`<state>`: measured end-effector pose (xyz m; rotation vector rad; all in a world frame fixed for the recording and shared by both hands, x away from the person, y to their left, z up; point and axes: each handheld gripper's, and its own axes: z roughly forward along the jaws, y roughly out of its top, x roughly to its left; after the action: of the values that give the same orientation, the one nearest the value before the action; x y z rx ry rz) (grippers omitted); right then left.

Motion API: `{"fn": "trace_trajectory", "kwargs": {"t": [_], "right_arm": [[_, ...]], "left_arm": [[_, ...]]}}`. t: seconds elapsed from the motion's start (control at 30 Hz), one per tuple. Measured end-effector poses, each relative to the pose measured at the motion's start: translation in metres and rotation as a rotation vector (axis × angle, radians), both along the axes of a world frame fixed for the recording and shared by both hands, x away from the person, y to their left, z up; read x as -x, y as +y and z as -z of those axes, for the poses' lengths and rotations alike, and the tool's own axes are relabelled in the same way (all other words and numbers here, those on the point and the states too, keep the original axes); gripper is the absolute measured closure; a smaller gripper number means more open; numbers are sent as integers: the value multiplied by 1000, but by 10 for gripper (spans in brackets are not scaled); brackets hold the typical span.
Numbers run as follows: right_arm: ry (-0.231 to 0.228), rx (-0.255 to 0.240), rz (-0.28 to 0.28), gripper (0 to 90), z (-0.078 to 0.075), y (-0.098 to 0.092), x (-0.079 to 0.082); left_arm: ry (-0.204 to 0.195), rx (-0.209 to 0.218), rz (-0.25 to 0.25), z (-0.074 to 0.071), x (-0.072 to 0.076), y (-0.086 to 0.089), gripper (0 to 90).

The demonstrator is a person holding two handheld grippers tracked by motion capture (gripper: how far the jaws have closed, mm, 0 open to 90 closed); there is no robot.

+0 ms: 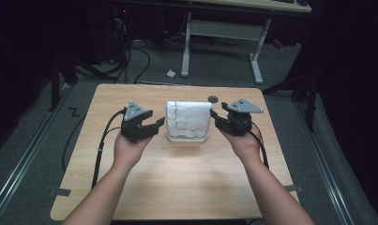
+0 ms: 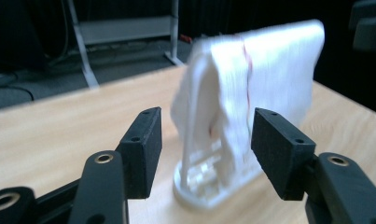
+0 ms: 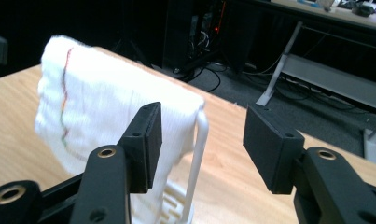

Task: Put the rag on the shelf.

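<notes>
Both grippers (image 1: 156, 123) (image 1: 215, 115) apparently open, level.

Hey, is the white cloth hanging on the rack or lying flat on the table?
Hanging. The cloth is draped over the top bar of the white rack, falling down both sides above its base.

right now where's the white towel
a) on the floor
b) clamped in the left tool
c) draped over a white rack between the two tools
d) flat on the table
c: the white towel hangs over the white rack on the table, with the left tool and right tool open on either side, neither touching it.
</notes>
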<state>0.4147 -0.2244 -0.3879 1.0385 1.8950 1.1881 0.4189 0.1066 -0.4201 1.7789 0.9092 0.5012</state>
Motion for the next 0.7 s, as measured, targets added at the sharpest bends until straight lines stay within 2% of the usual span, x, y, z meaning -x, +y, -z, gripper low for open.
{"fn": "trace_trajectory", "kwargs": {"t": [0.07,0.13,0.17,0.27,0.3,0.33,0.4,0.5,0.53,0.57,0.63,0.67,0.7], "right_arm": [[0,16,0,472,9,-2,11],[-6,21,-4,472,13,-2,15],[-4,21,-8,471,21,-4,24],[2,23,-11,470,29,-4,31],[8,23,-13,470,35,-5,36],[22,28,-14,469,47,-5,45],[29,30,-14,469,52,-6,48],[63,41,-17,469,78,-6,62],[84,54,-9,467,92,-5,71],[84,54,-9,467,92,-5,71],[78,47,12,469,105,-7,86],[68,38,22,483,113,-10,95],[108,65,-1,477,124,-10,105]], "left_arm": [[14,-9,2,12,8,5,431],[30,-11,8,23,16,9,431],[39,-12,12,30,22,12,429],[65,-16,29,46,37,17,427],[74,-29,39,52,42,17,425],[80,-46,45,58,48,18,418],[91,-75,56,70,60,22,416],[92,-109,62,87,77,29,430],[117,-134,54,98,87,33,426],[117,-134,54,98,87,33,428],[166,-121,60,100,94,35,427],[163,-112,69,100,98,35,423],[154,-111,72,100,100,34,423]]}}
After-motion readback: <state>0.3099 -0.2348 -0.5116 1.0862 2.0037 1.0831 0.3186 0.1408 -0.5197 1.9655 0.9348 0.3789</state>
